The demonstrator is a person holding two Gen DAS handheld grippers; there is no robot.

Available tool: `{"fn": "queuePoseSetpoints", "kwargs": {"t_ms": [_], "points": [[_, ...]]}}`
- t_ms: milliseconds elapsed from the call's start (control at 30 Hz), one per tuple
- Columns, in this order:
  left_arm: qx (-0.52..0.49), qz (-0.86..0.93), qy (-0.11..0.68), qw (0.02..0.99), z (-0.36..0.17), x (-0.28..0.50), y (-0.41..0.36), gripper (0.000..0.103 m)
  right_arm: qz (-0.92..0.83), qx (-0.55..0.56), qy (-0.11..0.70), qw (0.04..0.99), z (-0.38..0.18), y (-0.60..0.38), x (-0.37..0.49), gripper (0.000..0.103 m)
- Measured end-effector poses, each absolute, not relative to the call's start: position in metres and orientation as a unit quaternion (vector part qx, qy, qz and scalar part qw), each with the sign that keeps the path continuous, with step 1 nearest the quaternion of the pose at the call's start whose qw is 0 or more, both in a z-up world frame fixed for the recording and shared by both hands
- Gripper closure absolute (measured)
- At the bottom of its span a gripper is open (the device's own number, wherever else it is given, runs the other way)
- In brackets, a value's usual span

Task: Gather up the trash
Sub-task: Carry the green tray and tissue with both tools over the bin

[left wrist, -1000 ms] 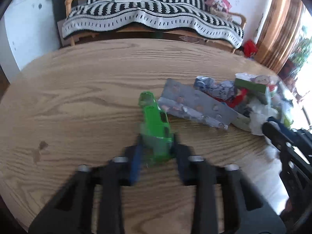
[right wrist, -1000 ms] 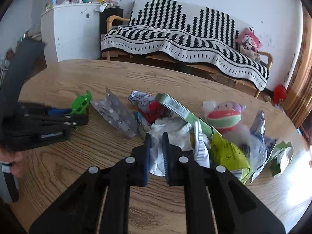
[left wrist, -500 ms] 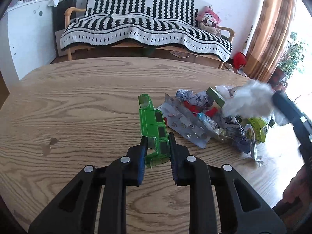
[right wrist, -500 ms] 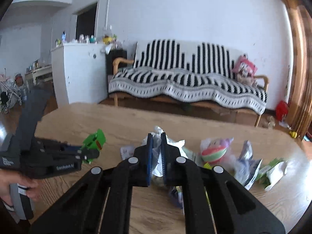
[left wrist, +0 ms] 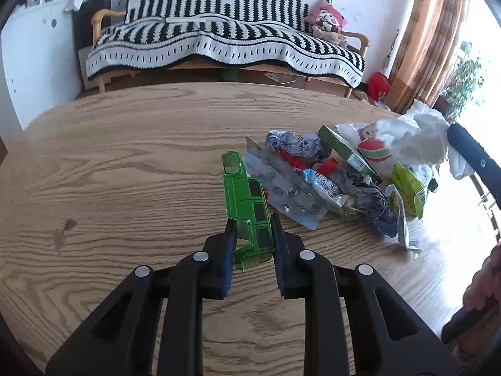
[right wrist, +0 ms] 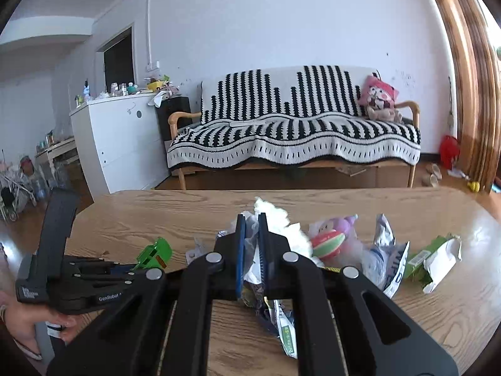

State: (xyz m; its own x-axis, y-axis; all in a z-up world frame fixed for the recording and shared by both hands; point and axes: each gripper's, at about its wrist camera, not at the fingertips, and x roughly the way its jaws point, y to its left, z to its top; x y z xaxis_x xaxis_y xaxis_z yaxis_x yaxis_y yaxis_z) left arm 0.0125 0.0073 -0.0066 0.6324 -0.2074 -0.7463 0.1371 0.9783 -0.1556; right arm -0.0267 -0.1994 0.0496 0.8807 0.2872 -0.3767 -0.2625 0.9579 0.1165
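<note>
My left gripper (left wrist: 252,244) is shut on a green toy truck shell (left wrist: 245,206), its far end over the wooden table (left wrist: 125,163). It also shows in the right wrist view (right wrist: 155,252). My right gripper (right wrist: 251,244) is shut on a crumpled white tissue (right wrist: 277,224) and holds it above the table; the tissue shows in the left wrist view (left wrist: 413,138). A trash pile lies right of the truck: a silver blister pack (left wrist: 288,191), crumpled wrappers (left wrist: 294,144), a green box (left wrist: 347,153), and a yellow-green packet (left wrist: 407,185).
A round pink and green toy (right wrist: 328,239) sits in the pile. A torn green carton (right wrist: 435,260) and a white-blue bag (right wrist: 388,257) lie at the table's right. A striped sofa (right wrist: 294,138) and a white cabinet (right wrist: 119,144) stand beyond the table.
My right gripper has lifted the white tissue up off the pile. My left gripper has closed on the green truck shell and holds it steady.
</note>
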Motion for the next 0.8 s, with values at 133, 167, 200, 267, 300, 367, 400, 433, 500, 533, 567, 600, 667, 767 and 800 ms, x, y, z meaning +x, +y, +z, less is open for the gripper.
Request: {"fn": "queuePoseSetpoints", "kwargs": {"t_ms": [133, 167, 200, 267, 300, 367, 400, 433, 500, 533, 567, 600, 667, 767, 800], "points": [[-0.035, -0.092, 0.416, 0.904, -0.006, 0.012, 0.004, 0.082, 0.145, 0.030, 0.210, 0.967, 0.048, -0.199, -0.024, 0.094], [-0.032, -0.091, 0.415, 0.905, -0.006, 0.012, 0.004, 0.082, 0.145, 0.030, 0.212, 0.966, 0.047, -0.198, -0.023, 0.094], [-0.028, -0.089, 0.413, 0.906, -0.006, 0.012, 0.003, 0.082, 0.145, 0.030, 0.214, 0.965, 0.047, -0.198, -0.022, 0.094], [-0.023, -0.088, 0.412, 0.907, -0.005, 0.011, 0.002, 0.082, 0.146, 0.036, 0.220, 0.964, 0.046, -0.198, -0.022, 0.094], [-0.022, -0.089, 0.412, 0.906, -0.005, 0.011, 0.001, 0.082, 0.146, 0.040, 0.222, 0.963, 0.045, -0.199, -0.021, 0.094], [-0.022, -0.090, 0.413, 0.906, -0.005, 0.011, 0.001, 0.082, 0.147, 0.048, 0.226, 0.962, 0.043, -0.201, -0.020, 0.094], [-0.023, -0.090, 0.414, 0.906, -0.004, 0.011, -0.001, 0.082, 0.148, 0.052, 0.227, 0.961, 0.043, -0.201, -0.020, 0.094], [-0.026, -0.091, 0.413, 0.906, -0.004, 0.011, 0.000, 0.082, 0.148, 0.057, 0.228, 0.961, 0.043, -0.202, -0.019, 0.094], [-0.034, -0.099, 0.402, 0.910, 0.005, 0.007, -0.006, 0.082, 0.150, 0.067, 0.227, 0.960, 0.045, -0.205, -0.019, 0.094], [-0.032, -0.102, 0.394, 0.913, 0.010, 0.004, -0.010, 0.082, 0.150, 0.073, 0.221, 0.961, 0.048, -0.208, -0.023, 0.094], [-0.030, -0.106, 0.385, 0.916, 0.016, 0.000, -0.016, 0.082, 0.149, 0.080, 0.212, 0.962, 0.054, -0.213, -0.028, 0.094], [-0.031, -0.115, 0.373, 0.920, 0.024, -0.006, -0.023, 0.082, 0.146, 0.088, 0.202, 0.964, 0.061, -0.220, -0.033, 0.094], [-0.039, -0.128, 0.362, 0.922, 0.036, -0.016, -0.036, 0.082, 0.127, 0.105, 0.180, 0.970, 0.080, -0.244, -0.053, 0.094], [-0.062, -0.184, 0.352, 0.916, 0.058, -0.047, -0.078, 0.082, 0.095, 0.108, 0.167, 0.975, 0.099, -0.292, -0.101, 0.094], [-0.066, -0.202, 0.350, 0.912, 0.063, -0.057, -0.092, 0.082, 0.084, 0.109, 0.168, 0.976, 0.102, -0.310, -0.118, 0.094]]}}
